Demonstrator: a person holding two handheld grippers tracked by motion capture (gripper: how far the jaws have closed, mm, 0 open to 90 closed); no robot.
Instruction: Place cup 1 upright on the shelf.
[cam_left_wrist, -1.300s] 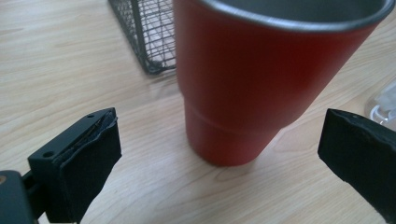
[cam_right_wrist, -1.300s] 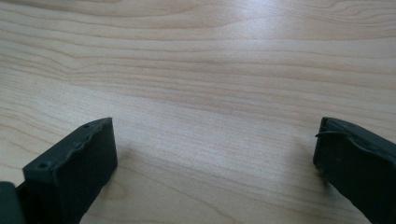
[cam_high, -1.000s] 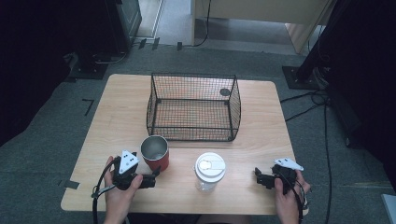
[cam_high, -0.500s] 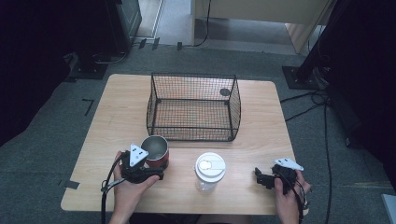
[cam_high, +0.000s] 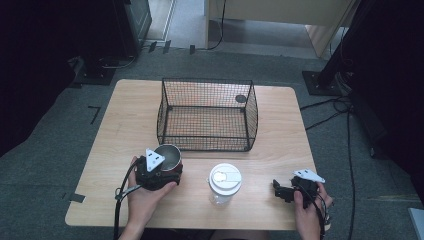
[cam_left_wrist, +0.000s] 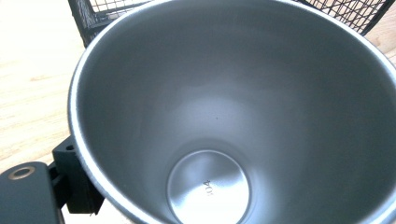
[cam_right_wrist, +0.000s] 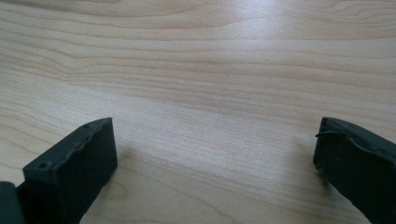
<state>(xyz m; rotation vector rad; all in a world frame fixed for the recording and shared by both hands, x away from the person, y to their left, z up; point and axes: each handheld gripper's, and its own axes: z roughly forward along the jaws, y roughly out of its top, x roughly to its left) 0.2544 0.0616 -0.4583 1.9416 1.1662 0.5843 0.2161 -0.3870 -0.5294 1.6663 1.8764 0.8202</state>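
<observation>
The left gripper (cam_high: 161, 172) has its jaws around the metal cup (cam_high: 167, 156), which stands on the tabletop (cam_high: 120, 130) at 6 o'clock of the wire basket (cam_high: 207, 114). Lifting comes next. The right gripper (cam_high: 285, 191) rests, jaws released.

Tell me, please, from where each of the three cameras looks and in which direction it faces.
High view: above the person's side, facing forward and down on the table, wire basket, lidded cup; both hands with left gripper and right gripper.
Left gripper view: on that gripper, facing down into the steel cup; one black finger beside the rim.
Right gripper view: low over bare wood; fingers wide apart.
Shared: steel cup and basket, high and left views.
</observation>
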